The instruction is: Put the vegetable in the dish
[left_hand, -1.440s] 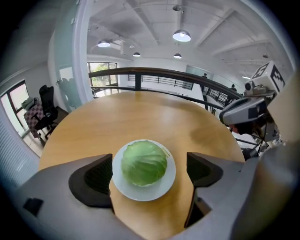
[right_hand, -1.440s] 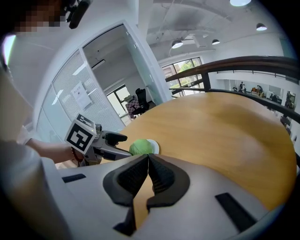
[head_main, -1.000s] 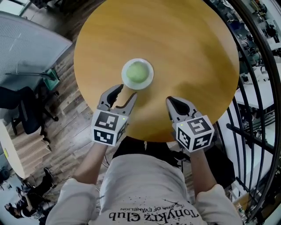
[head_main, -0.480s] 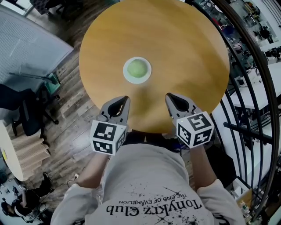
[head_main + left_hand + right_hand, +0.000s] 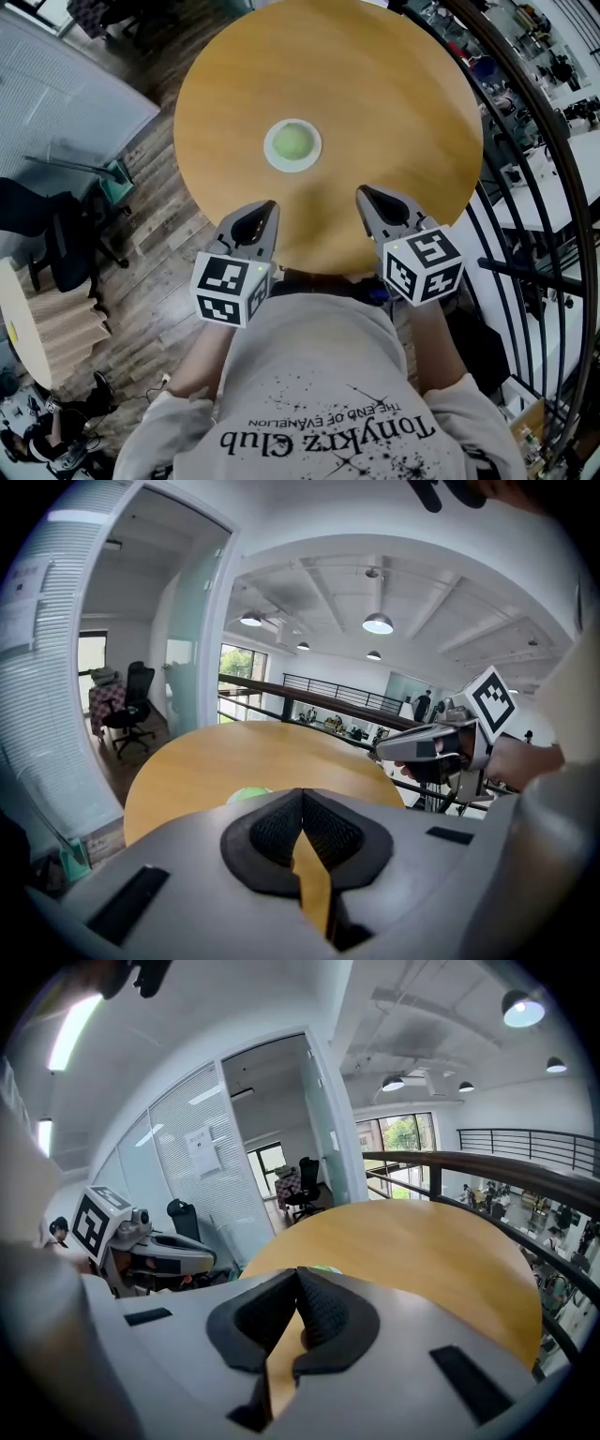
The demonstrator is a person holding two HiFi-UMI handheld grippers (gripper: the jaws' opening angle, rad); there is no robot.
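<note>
A pale green round vegetable (image 5: 292, 142) lies in a small white dish (image 5: 270, 152) near the middle of the round wooden table (image 5: 375, 84). My left gripper (image 5: 268, 208) is at the table's near edge, below and left of the dish, shut and empty. My right gripper (image 5: 363, 194) is level with it on the right, also shut with nothing held. In the left gripper view the shut jaws (image 5: 302, 797) point across the table, with a sliver of the green vegetable (image 5: 246, 796) just above them and the right gripper (image 5: 436, 752) alongside. The right gripper view shows its own shut jaws (image 5: 297, 1277) and the left gripper (image 5: 155, 1249).
The person's torso in a white printed T-shirt (image 5: 323, 394) fills the bottom of the head view. A black railing (image 5: 525, 141) curves round the table's right side. An office chair (image 5: 52, 234) and a grey panel (image 5: 66, 94) stand on the wooden floor at the left.
The left gripper's jaws, open close beside the dish a second ago, have shut, and the gripper has drawn back to the table's near edge. The right gripper has barely moved.
</note>
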